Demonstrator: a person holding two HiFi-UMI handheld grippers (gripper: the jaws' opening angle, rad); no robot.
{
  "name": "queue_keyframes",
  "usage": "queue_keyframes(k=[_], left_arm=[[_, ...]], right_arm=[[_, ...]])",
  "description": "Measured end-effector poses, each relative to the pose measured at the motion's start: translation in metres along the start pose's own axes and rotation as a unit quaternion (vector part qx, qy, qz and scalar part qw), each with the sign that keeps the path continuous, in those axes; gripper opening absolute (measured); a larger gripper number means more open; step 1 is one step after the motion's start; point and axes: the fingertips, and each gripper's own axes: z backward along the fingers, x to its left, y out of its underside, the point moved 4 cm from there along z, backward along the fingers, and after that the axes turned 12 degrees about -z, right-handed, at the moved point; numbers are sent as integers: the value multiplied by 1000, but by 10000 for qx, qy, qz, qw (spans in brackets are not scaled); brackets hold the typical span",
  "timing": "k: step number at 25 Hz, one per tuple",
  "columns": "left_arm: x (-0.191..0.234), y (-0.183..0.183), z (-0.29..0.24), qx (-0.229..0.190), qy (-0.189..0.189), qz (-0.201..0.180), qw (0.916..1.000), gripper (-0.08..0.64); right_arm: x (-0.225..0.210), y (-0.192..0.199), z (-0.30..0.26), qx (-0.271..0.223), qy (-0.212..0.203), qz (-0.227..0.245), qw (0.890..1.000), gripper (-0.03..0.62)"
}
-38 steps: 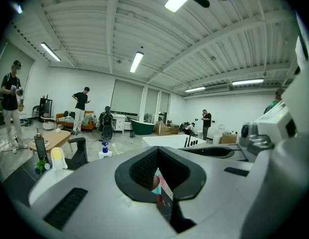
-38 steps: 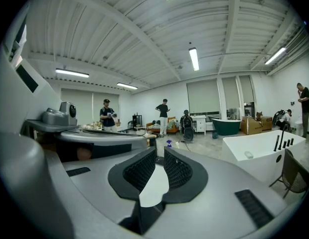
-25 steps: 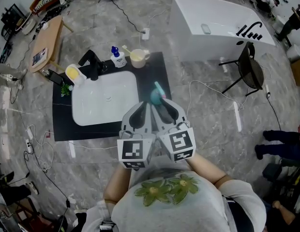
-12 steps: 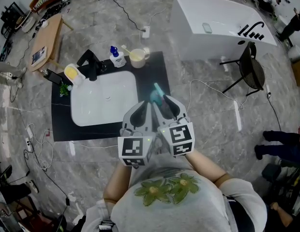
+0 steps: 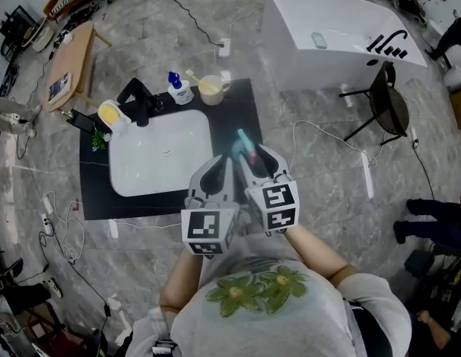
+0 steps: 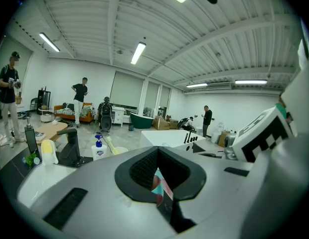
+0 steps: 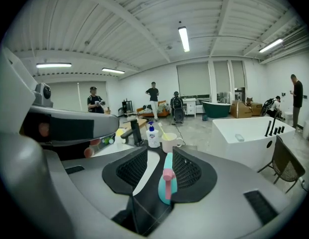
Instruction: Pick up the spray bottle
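The spray bottle (image 5: pixel 240 144), teal with a pink trigger, stands upright on the black counter (image 5: pixel 238 110) just right of the sink. My right gripper (image 5: pixel 253 159) reaches around it. In the right gripper view the spray bottle (image 7: pixel 167 180) sits between the spread jaws, close to the right pad, and no pad presses on it. The right gripper (image 7: pixel 160 156) has just been opening and stands open. My left gripper (image 5: pixel 226 162) hovers beside it with its jaws together and empty. A sliver of the spray bottle (image 6: pixel 159 183) shows past the left gripper (image 6: pixel 157 156).
A white sink basin (image 5: pixel 123 184) fills the counter's left part. A black faucet (image 5: pixel 141 99), a pump soap bottle (image 5: pixel 180 88), a cup with a toothbrush (image 5: pixel 212 88) and a yellow item (image 5: pixel 113 112) stand behind it. A bathtub (image 5: pixel 334 39), a chair (image 5: pixel 383 110) and floor cables lie beyond.
The right gripper has edged forward toward the spray bottle and its jaws have spread wider around it. The left gripper and the bottle have stayed put.
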Motion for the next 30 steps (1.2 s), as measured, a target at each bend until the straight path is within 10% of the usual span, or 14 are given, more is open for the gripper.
queue_keyframes(k=[30], left_arm=[[6, 10, -16, 262, -63, -18, 9996, 9]], right_arm=[[-25, 35, -43, 317, 124, -43, 9994, 133]])
